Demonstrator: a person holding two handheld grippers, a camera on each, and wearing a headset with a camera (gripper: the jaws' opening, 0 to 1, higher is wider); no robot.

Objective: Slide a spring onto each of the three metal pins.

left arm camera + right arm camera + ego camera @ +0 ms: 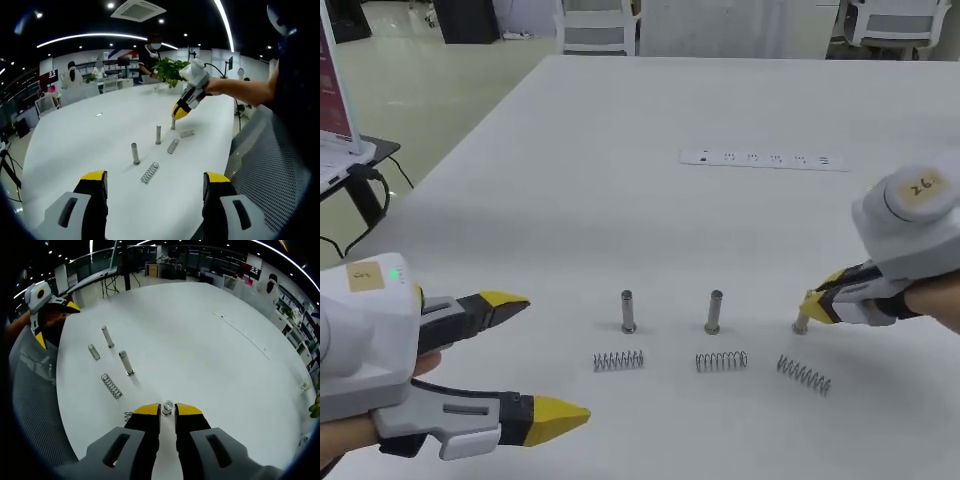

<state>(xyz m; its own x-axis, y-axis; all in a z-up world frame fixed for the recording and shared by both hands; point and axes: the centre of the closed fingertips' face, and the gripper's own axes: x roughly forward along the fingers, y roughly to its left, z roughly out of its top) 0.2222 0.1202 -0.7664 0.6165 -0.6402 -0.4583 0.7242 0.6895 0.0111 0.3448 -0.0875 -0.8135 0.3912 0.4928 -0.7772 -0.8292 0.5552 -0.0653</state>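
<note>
The white table (720,110) is cut off at every edge of the head view. Near its front the left gripper (555,356) hovers with its jaws spread wide, holding nothing. The right gripper (168,410) pinches the head of the right pin (800,327), which is mostly hidden behind the jaws and seems upright. The left pin (628,312) and middle pin (714,312) stand bare. A left spring (619,360), middle spring (721,361) and right spring (804,374) lie loose, one just before each pin.

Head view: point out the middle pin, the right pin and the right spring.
middle pin (714,312), head view, on the middle of its shaft
right pin (800,327), head view, on its exposed foot
right spring (804,374), head view, on its middle coils
</note>
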